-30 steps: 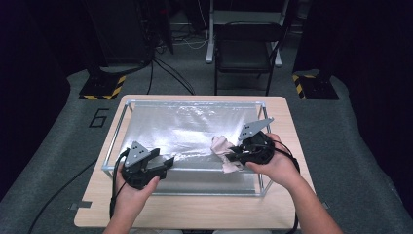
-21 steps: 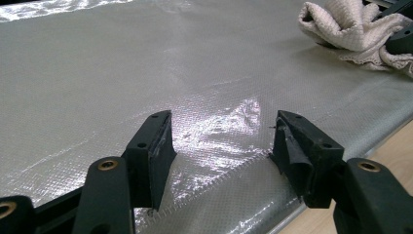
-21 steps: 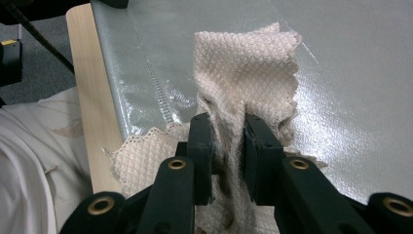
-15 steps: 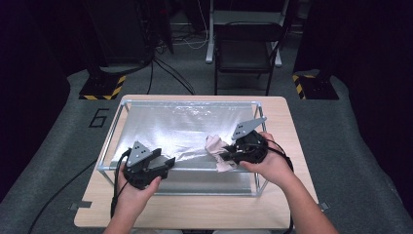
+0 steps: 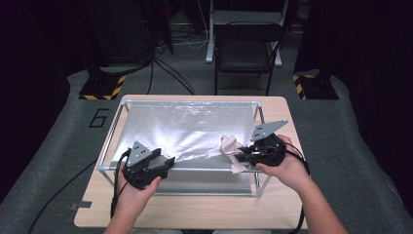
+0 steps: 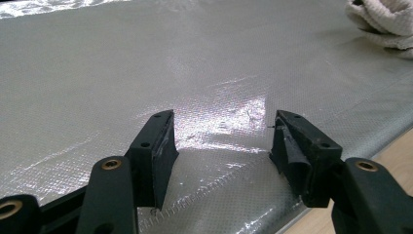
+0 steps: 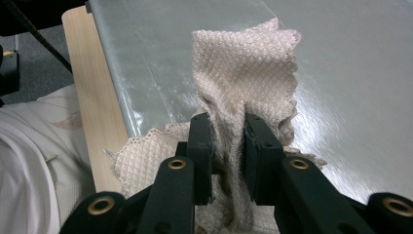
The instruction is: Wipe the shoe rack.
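Wooden table (image 5: pixel 195 212) bearing a clear-walled frame (image 5: pixel 113 134) lined with silvery sheet (image 5: pixel 185 134). Left gripper (image 5: pixel 165 163) low over sheet's near edge, jaws spread wide, nothing between them. Right gripper (image 5: pixel 242 155) at frame's right side, jaws clamped on a bunched fold of pale waffle-weave cloth (image 7: pixel 243 78); cloth rising ahead of jaws, remainder draped beneath them onto sheet.

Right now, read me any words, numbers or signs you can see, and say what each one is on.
"6": a dark numeral on the grey floor mat, left of the table.
No lettering can be read on the cloth, the silver sheet or either hand-held gripper.
The yellow-and-black stripes on the stand bases are hazard marking, not text.
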### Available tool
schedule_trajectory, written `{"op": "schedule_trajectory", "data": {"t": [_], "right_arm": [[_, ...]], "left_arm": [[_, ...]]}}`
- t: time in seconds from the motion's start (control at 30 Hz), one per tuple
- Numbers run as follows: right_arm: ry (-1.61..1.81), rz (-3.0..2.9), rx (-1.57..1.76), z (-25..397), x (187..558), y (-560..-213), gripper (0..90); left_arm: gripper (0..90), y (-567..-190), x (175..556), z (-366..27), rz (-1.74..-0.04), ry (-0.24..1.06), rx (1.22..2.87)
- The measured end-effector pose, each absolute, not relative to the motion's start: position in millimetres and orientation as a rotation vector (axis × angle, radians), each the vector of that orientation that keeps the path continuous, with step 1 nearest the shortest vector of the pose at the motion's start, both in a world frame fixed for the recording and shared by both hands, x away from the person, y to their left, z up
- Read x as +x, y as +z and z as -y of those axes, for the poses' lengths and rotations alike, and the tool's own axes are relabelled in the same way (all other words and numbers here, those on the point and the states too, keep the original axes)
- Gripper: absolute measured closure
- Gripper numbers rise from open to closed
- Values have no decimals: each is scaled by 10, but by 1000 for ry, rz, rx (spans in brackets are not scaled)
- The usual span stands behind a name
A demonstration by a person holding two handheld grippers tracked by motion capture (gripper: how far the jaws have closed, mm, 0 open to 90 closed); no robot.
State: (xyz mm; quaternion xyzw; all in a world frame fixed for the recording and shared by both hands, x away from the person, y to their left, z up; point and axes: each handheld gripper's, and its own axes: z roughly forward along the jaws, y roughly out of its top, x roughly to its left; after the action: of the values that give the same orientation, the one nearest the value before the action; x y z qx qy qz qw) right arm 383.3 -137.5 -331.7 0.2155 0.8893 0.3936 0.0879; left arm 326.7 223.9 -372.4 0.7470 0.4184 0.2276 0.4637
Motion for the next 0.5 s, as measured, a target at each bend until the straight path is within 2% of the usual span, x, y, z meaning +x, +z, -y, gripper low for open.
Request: {"op": "schedule_trajectory", "data": {"t": [0.2,0.5], "right_arm": [[1178,-2637,665,1511,3814,-3317,757],[1187,-2625,647,1331,3821,-3337,758]], "left_arm": [[410,-3723,3269,-2239,-1031,559,1836],[411,-3728,3264,-2229,-1034,572,1833]]}}
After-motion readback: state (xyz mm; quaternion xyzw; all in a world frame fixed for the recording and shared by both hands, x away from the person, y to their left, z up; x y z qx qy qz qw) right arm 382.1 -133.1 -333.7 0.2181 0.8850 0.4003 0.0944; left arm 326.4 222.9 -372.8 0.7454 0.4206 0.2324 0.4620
